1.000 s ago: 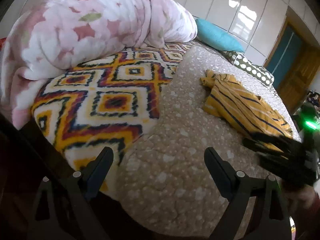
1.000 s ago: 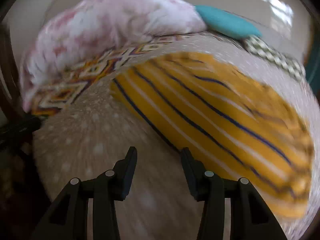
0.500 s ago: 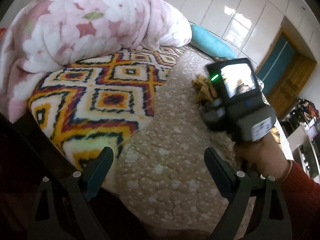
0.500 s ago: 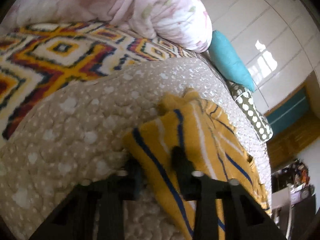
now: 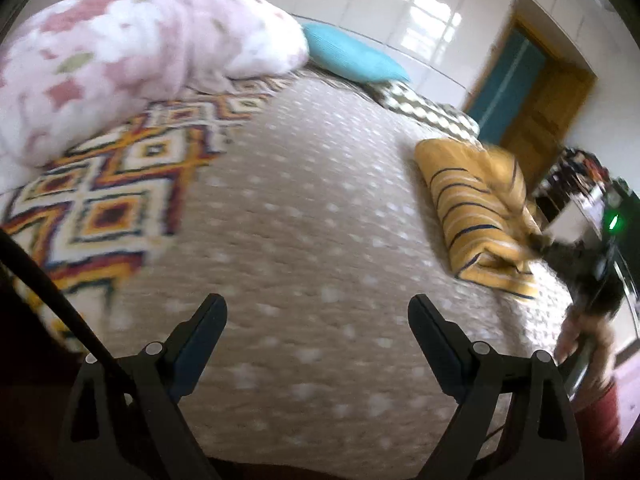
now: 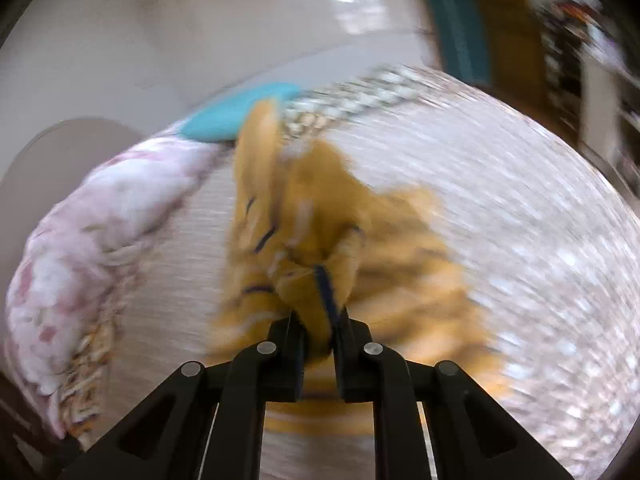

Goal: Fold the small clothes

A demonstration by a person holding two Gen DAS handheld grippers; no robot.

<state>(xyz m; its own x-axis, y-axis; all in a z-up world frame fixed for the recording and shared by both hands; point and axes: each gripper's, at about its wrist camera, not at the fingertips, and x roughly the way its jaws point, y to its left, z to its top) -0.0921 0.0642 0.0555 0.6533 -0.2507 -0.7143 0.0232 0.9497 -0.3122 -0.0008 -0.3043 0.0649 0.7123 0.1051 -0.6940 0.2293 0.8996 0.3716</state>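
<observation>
A small yellow garment with dark blue and white stripes (image 5: 476, 208) lies bunched on the beige dotted bedspread (image 5: 304, 208), at the right in the left wrist view. My right gripper (image 6: 318, 332) is shut on a fold of this garment (image 6: 316, 248) and lifts it off the bed; the view is blurred by motion. The right gripper also shows in the left wrist view (image 5: 576, 260) at the garment's near right edge. My left gripper (image 5: 318, 336) is open and empty, low over the near part of the bedspread, well left of the garment.
A pink floral duvet (image 5: 120, 64) is heaped at the back left on a patterned blanket (image 5: 120, 184). A turquoise pillow (image 5: 352, 60) and a polka-dot pillow (image 5: 428, 110) lie at the head. A wooden door (image 5: 540, 108) and cluttered shelves (image 5: 576, 176) stand to the right.
My right gripper closed on the garment's edge and pulled it up and to the right, bunching it. The left gripper stayed open and swung its view rightward.
</observation>
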